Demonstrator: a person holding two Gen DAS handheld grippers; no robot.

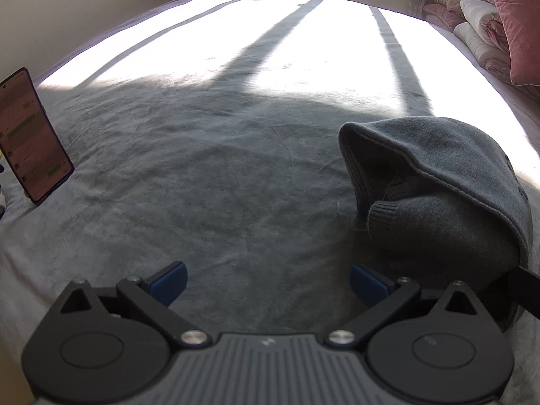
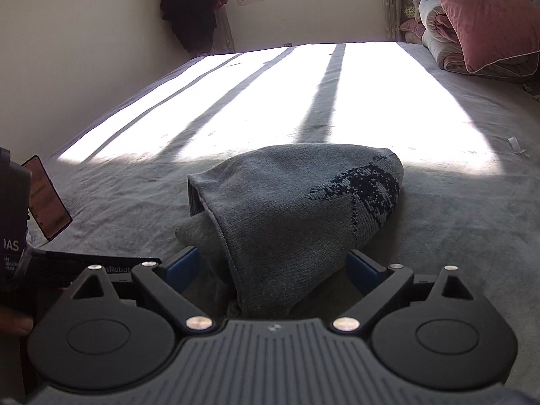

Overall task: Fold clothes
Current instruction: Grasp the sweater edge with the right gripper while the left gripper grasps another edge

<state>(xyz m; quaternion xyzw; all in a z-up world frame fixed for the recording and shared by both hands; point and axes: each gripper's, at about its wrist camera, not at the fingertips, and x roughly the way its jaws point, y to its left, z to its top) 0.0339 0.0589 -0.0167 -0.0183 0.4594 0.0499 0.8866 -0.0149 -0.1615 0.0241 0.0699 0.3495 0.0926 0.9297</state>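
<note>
A grey knitted sweater [image 2: 290, 209] with a dark blue pattern lies folded into a bundle on the grey bed cover [image 2: 118, 182]. It also shows in the left wrist view [image 1: 438, 195], at the right, with a ribbed cuff poking out. My right gripper [image 2: 272, 270] is open, its blue pads on either side of the bundle's near end. My left gripper [image 1: 268, 281] is open and empty over bare cover, to the left of the sweater.
A phone [image 1: 32, 138] with a lit screen stands propped at the left; it also shows in the right wrist view [image 2: 47, 202]. Pink pillows and rolled quilts [image 2: 472, 23] are stacked at the far right. Bright sunlight covers the far half of the bed.
</note>
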